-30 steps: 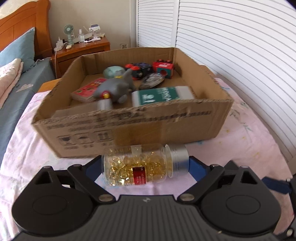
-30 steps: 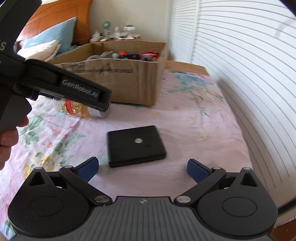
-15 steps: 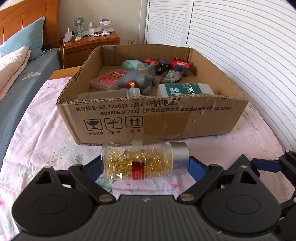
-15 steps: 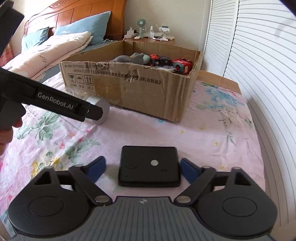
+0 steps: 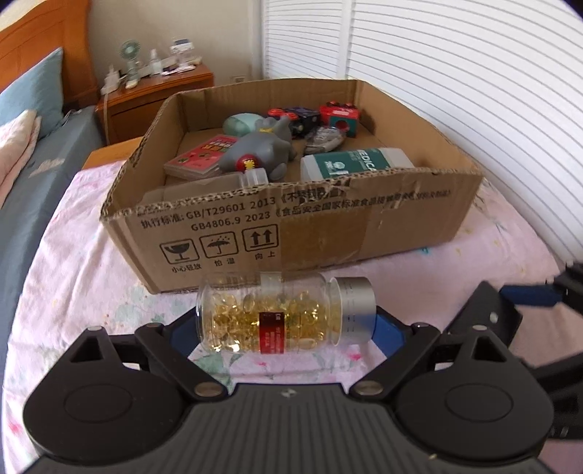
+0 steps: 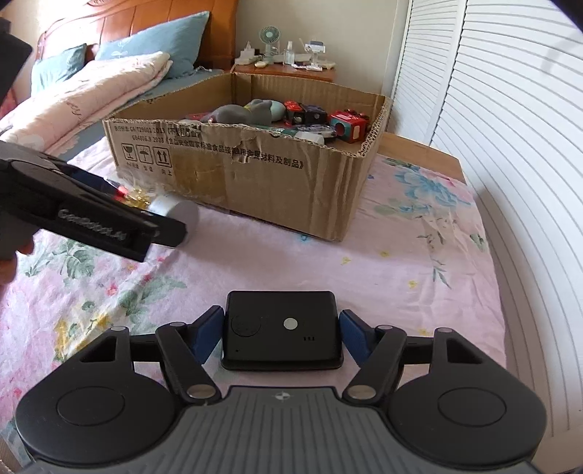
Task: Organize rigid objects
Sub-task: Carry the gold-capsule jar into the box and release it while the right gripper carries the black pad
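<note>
The left claw [image 5: 286, 324] grips a bottle [image 5: 280, 315] sideways, the right claw [image 6: 280, 337] pinches a black case [image 6: 282, 333], both likely bound for the box [image 5: 291, 226] just ahead.

You're working on a bed spread with a pink floral sheet [image 6: 419, 262], white louvered shutters [image 5: 455, 73] on your right, a wooden headboard [image 6: 145, 25] and cluttered nightstand [image 5: 153, 94] ahead.

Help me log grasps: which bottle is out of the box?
The clear silver-capped capsule bottle, held sideways in the left gripper; the green-labelled white bottle lies inside the cardboard box.
</note>
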The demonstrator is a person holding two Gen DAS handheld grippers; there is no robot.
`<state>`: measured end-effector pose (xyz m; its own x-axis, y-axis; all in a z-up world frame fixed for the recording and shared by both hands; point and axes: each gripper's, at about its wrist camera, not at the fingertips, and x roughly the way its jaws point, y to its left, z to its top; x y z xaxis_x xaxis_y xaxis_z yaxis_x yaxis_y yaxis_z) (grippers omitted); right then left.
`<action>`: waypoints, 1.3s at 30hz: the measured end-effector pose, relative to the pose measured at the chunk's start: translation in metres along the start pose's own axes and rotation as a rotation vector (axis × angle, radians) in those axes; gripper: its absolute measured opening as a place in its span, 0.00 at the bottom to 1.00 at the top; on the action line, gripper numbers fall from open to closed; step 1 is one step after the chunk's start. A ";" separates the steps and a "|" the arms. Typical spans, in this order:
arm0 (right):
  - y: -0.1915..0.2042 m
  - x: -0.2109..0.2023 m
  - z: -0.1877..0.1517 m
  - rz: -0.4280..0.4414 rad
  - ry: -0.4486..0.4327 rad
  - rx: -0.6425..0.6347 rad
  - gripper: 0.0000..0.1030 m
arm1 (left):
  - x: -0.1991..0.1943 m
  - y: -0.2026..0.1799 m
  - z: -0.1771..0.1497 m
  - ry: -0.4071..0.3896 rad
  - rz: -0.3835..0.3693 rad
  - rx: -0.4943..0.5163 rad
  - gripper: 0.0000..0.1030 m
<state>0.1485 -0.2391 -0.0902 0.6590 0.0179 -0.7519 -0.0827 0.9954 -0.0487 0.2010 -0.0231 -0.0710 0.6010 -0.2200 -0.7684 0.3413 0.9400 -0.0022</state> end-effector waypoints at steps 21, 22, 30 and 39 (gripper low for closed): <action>0.007 -0.047 0.024 0.023 0.021 -0.009 0.72 | -0.045 0.008 0.001 0.104 -0.140 0.302 0.90; 0.007 -0.048 0.026 0.024 0.020 -0.008 0.72 | -0.048 0.010 0.002 0.103 -0.146 0.298 0.90; 0.008 -0.064 0.056 0.036 -0.040 -0.010 0.72 | -0.073 0.026 0.025 0.045 -0.157 0.283 0.90; -0.002 -0.052 0.104 0.034 -0.086 0.006 0.72 | -0.062 0.039 0.084 -0.038 -0.138 0.272 0.90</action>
<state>0.1925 -0.2320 0.0172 0.7178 0.0591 -0.6937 -0.1017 0.9946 -0.0204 0.2379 0.0050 0.0305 0.5603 -0.3556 -0.7481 0.5999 0.7969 0.0705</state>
